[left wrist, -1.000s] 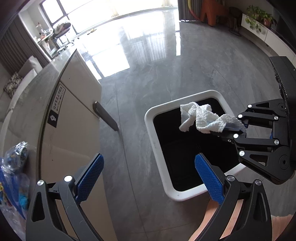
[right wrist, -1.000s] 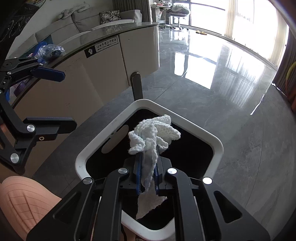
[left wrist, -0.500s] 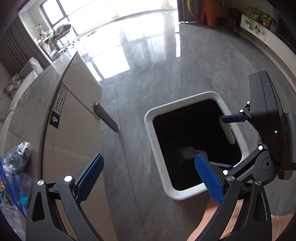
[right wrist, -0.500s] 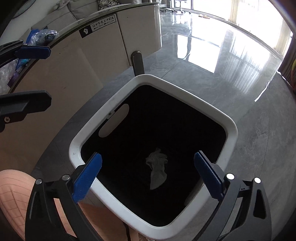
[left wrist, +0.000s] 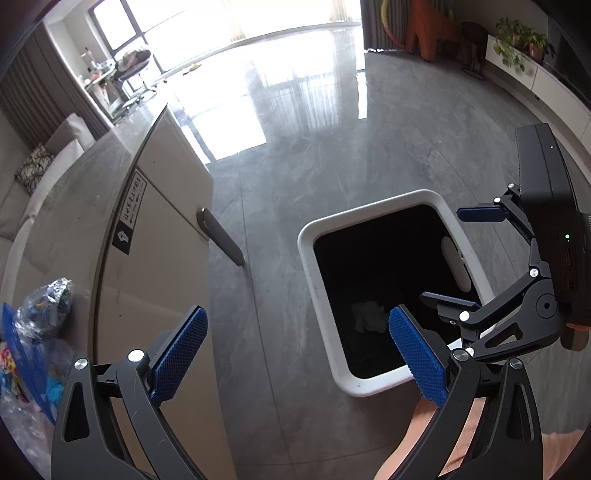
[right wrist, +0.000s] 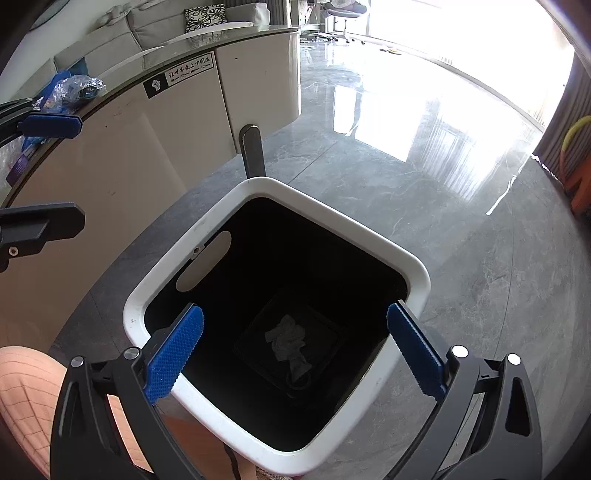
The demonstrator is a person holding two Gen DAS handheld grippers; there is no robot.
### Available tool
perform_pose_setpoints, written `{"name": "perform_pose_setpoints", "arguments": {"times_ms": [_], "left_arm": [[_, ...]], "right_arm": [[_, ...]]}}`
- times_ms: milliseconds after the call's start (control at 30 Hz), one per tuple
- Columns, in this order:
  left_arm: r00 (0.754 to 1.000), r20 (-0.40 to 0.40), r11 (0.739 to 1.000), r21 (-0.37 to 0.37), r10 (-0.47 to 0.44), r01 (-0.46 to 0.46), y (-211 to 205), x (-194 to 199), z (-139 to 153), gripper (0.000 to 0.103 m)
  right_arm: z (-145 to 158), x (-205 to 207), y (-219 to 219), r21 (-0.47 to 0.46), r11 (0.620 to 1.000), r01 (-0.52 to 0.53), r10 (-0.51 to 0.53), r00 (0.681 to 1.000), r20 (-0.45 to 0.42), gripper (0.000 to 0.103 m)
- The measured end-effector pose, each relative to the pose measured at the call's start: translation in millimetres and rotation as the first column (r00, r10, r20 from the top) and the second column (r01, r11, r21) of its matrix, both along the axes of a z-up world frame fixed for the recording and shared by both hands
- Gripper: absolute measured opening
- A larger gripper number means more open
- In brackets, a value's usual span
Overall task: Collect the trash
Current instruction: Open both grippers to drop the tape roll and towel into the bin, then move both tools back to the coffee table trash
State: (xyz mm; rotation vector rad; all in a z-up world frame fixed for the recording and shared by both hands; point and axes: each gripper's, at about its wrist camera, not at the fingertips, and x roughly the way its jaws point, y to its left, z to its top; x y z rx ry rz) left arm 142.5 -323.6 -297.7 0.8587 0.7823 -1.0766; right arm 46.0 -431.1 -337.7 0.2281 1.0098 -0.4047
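A white-rimmed trash bin (right wrist: 413,266) with a black inside stands on the grey floor; it also shows in the left wrist view (left wrist: 369,206). A crumpled white tissue (right wrist: 286,341) lies at its bottom, dimly seen in the left wrist view (left wrist: 365,317). My right gripper (right wrist: 295,350) is open and empty right above the bin; it also shows in the left wrist view (left wrist: 465,254). My left gripper (left wrist: 295,354) is open and empty over the floor between the counter and the bin.
A curved beige counter (left wrist: 159,221) with a grey top stands left of the bin, with a metal handle (left wrist: 221,236) sticking out. Crumpled plastic bags (left wrist: 40,306) lie on the counter top. A sofa (right wrist: 166,22) stands behind. Glossy floor spreads beyond.
My right gripper opened and let go of the white tissue, which fell to the bottom of the bin. The left gripper stayed nearly still.
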Motion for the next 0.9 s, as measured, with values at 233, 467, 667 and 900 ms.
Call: {"name": "perform_pose_setpoints", "arguments": {"times_ms": [233,467,667,900], "left_arm": [[0.997,-0.011,0.996,-0.055,0.075,-0.075,17,12,20,0.097],[0.986,-0.007,0.97,-0.175,0.167,-0.166,54,30,58,0.098],[0.944,0.055,0.912,-0.285,0.324,-0.296,105,58,84,0.098],[0.836,0.092,0.788,-0.403,0.541,-0.466,181,97,111,0.098]], "right_arm": [[33,0,10,-0.078,0.997,-0.009,0.014,0.998,0.057,0.099],[70,9,30,-0.138,0.989,-0.048,0.064,0.992,0.112,0.099],[106,29,59,-0.19,0.976,-0.104,0.138,0.975,0.174,0.099],[142,67,106,-0.246,0.948,-0.202,0.265,0.929,0.258,0.099]]}}
